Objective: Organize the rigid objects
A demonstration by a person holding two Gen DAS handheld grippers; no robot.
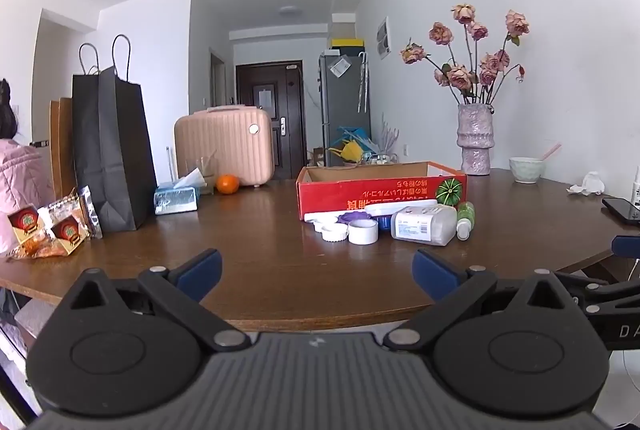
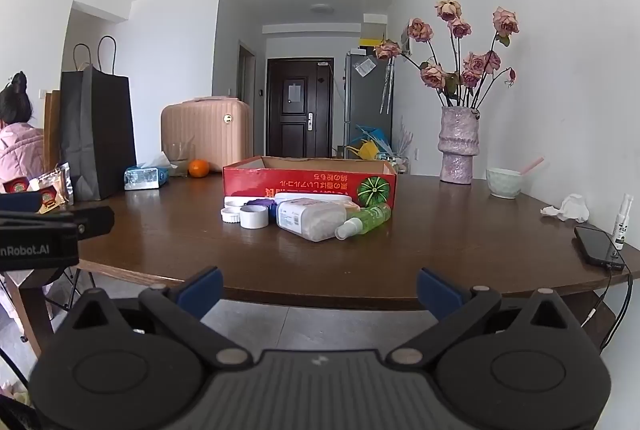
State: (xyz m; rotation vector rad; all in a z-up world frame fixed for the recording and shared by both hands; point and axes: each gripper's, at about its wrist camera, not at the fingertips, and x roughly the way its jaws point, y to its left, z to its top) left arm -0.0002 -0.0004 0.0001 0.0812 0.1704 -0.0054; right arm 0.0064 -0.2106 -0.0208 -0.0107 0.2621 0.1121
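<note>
Bottles (image 2: 316,220) hide the red box (image 2: 310,178) front; left gripper (image 1: 316,272) and right gripper (image 2: 320,290) spread, empty

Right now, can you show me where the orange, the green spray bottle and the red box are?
orange (image 2: 199,168), right wrist view, middle of its peel.
green spray bottle (image 2: 370,218), right wrist view, middle of its lying body.
red box (image 2: 308,182), right wrist view, its front wall.
</note>
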